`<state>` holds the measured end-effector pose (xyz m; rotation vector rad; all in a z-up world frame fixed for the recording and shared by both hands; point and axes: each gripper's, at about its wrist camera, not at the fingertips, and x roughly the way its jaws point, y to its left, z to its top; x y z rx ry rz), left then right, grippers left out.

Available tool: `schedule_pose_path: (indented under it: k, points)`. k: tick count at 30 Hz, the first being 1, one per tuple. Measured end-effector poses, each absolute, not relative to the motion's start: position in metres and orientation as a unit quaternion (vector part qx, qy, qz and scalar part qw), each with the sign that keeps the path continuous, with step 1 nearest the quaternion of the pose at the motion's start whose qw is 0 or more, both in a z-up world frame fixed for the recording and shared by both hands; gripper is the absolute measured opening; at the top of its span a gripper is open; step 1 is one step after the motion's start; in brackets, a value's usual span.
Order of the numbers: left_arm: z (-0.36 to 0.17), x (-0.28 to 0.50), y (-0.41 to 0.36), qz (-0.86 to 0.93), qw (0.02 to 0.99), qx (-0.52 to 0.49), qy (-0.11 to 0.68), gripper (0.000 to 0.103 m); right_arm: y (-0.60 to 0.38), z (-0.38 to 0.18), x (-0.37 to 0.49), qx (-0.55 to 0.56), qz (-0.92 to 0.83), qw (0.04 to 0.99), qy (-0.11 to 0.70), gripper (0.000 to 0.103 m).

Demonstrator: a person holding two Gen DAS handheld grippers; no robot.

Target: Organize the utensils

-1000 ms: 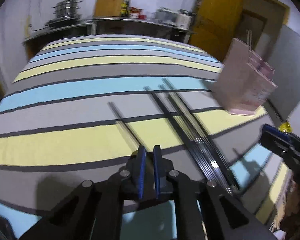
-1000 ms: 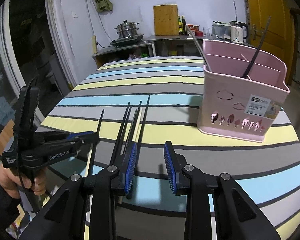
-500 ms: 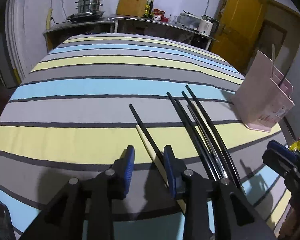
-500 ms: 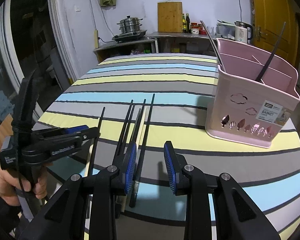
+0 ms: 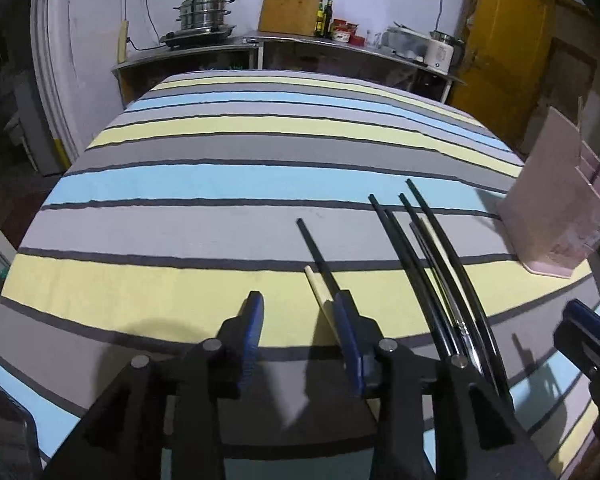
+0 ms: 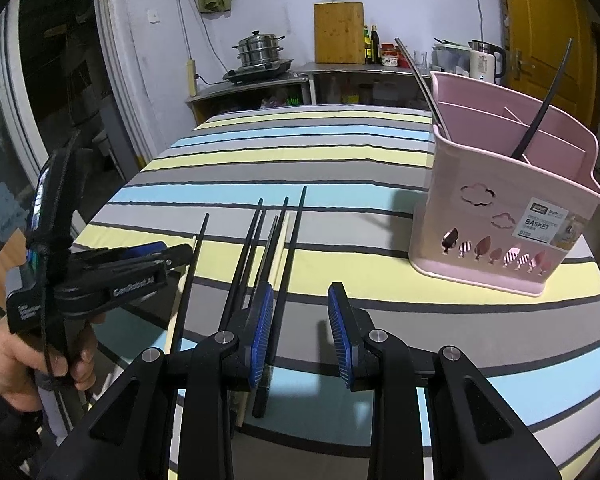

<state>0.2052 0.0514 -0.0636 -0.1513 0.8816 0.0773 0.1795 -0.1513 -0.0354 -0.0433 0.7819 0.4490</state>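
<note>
Left tongs [image 5: 298, 322] are hanging over the striped table [image 5: 180, 184], their jaws having just been opening, and nothing is sitting between the blue pads; a pale chopstick [image 5: 318, 290] and a black chopstick [image 5: 316, 246] are lying just beside the right-hand pad. Right tongs [image 6: 300, 322] are standing parted and gripping nothing, with the bundle of black chopsticks [image 6: 288, 256] lying by their left pad and the pink basket [image 6: 496, 220] sitting ahead to their right.
</note>
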Motion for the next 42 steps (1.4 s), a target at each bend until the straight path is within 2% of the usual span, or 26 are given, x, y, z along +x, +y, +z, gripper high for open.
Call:
schedule_pose_path:
  k: [3,7,9,13,18,20,32,42]
  points:
    - [-0.065,0.21,0.037,0.046,0.901,-0.034,0.431,0.043,-0.152,-0.036,0.18,-0.018,0.216,0.9,0.378,0.03]
    - [-0.063,0.206,0.045,0.027,0.9,-0.072,0.428,0.044,-0.152,-0.035,0.18,-0.017,0.218,0.9,0.377,0.03]
    - [-0.063,0.2,0.051,0.021,0.899,-0.081,0.43,0.037,-0.152,-0.034,0.18,-0.018,0.219,0.901,0.375,0.03]
    - [-0.063,0.197,0.045,0.02,0.9,-0.067,0.431,0.036,-0.15,-0.034,0.182,-0.015,0.221,0.9,0.375,0.03]
    - [-0.063,0.205,0.039,0.014,0.904,-0.018,0.427,0.011,-0.143,-0.034,0.182,-0.02,0.226,0.898,0.377,0.03]
    - [-0.062,0.208,0.045,0.006,0.902,-0.02,0.432,0.006,-0.143,-0.033,0.181,-0.02,0.225,0.898,0.377,0.03]
    - [-0.063,0.19,0.112,0.006,0.897,-0.093,0.432,0.006,-0.087,-0.042,0.2,-0.037,0.272,0.879,0.39,0.03]
    - [-0.064,0.195,0.125,0.007,0.887,-0.097,0.451,0.007,-0.034,-0.075,0.241,-0.062,0.297,0.845,0.44,0.028]
